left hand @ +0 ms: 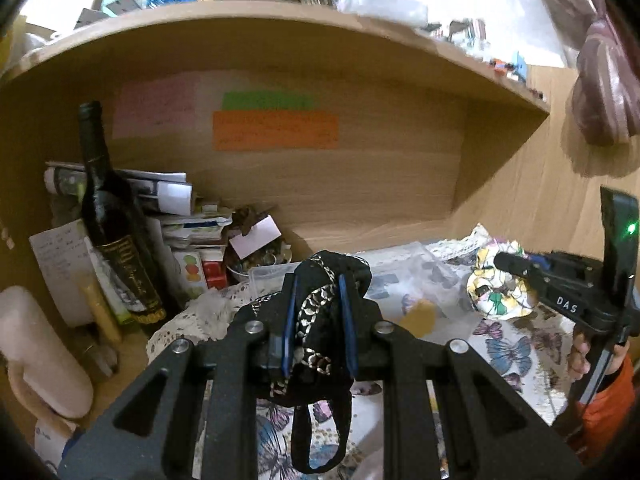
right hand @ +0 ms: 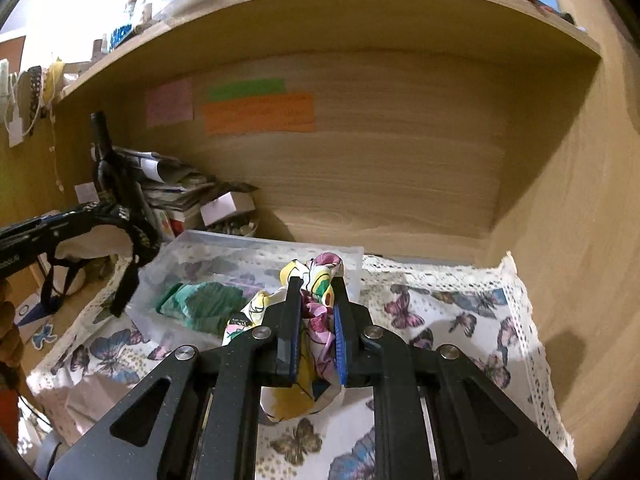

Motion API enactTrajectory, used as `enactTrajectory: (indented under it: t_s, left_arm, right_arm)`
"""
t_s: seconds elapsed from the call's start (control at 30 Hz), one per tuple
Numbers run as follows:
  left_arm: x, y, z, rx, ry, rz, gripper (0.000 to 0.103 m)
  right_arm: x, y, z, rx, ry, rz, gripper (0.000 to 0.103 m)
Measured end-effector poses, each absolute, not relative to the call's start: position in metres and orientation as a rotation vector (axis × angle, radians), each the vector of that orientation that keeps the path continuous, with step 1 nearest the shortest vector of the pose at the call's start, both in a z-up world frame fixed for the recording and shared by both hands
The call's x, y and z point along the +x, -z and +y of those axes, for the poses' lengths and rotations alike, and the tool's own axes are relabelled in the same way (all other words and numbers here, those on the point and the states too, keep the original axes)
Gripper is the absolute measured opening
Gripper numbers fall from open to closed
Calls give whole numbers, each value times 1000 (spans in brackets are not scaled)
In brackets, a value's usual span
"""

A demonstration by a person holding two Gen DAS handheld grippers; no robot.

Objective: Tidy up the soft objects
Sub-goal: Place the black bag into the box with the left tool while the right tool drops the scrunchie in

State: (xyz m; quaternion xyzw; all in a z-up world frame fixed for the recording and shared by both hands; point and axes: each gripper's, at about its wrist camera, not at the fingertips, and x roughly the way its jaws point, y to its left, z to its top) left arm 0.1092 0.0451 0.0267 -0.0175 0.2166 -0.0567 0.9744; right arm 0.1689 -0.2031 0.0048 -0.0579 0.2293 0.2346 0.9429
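Observation:
My left gripper point(left hand: 318, 280) is shut on a black fabric piece with a silver patterned band point(left hand: 316, 308); its straps hang below the jaws. It also shows at the left of the right wrist view point(right hand: 120, 216). My right gripper point(right hand: 318, 284) is shut on a floral cloth in yellow, pink and white point(right hand: 312, 344), held above the butterfly cloth; it shows in the left wrist view point(left hand: 500, 288) too. A clear plastic box point(right hand: 192, 248) sits ahead, with a green cloth point(right hand: 200, 304) inside.
A wooden shelf niche point(right hand: 360, 160) surrounds the scene. A dark wine bottle point(left hand: 108, 216), stacked papers point(left hand: 160, 196) and a bowl of small items point(left hand: 260, 260) crowd the left. A butterfly-print cloth with lace edge point(right hand: 460, 320) covers the surface.

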Motion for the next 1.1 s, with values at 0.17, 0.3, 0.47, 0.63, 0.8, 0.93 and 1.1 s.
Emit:
enactTrajectory:
  t_s: [0.17, 0.3, 0.47, 0.63, 0.8, 0.93, 1.1]
  left_arm:
    - [140, -4, 36, -4, 153, 520, 20]
    - [164, 20, 31, -2, 182, 607, 20]
    - [178, 36, 25, 13, 207, 672, 20]
    - [184, 41, 17, 39, 217, 706, 20]
    - [188, 45, 14, 61, 225, 738, 28]
    - [184, 43, 14, 54, 225, 744, 60]
    - [176, 36, 19, 34, 213, 738, 74]
  right_arm:
    - [186, 0, -184, -178, -490, 492, 12]
    - [201, 15, -164, -240, -527, 553, 12]
    - [212, 31, -146, -302, -551, 605, 12]
    - [225, 46, -135, -323, -563, 673, 12]
    - [230, 56, -126, -345, -577, 722, 13]
    - [227, 51, -130, -345, -572, 710, 29]
    - [213, 40, -138, -337, -562, 657, 46]
